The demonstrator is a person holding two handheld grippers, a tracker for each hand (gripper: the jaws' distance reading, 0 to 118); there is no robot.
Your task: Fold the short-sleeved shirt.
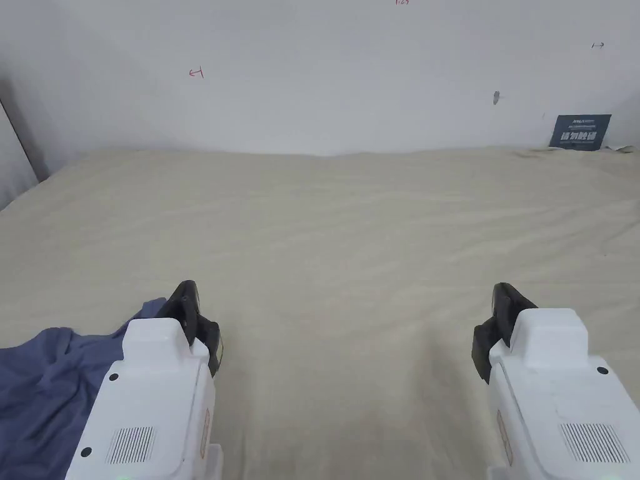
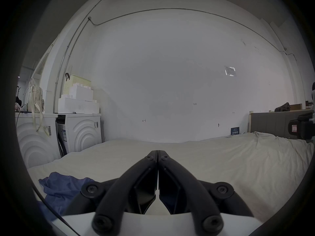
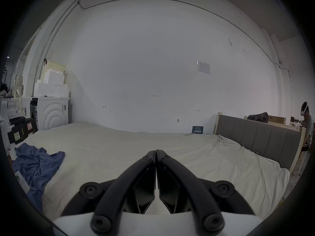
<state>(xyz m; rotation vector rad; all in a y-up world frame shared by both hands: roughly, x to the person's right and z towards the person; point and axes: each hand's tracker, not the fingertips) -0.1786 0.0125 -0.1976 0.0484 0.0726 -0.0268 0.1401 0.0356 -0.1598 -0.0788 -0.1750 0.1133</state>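
The blue shirt [image 1: 44, 387] lies crumpled at the bed's [image 1: 350, 250] near left corner. The left gripper [image 2: 157, 154] and right gripper [image 3: 156, 152] hover empty, jaws pressed together. Grabbing blind into the bunch probably pinches several layers, since sleeves and hem are hidden.

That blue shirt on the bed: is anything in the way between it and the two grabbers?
Nothing visible. The shirt lies crumpled beside the left gripper, and only bare bed sheet separates it from the right gripper. Both grippers' jaws are shut and empty.
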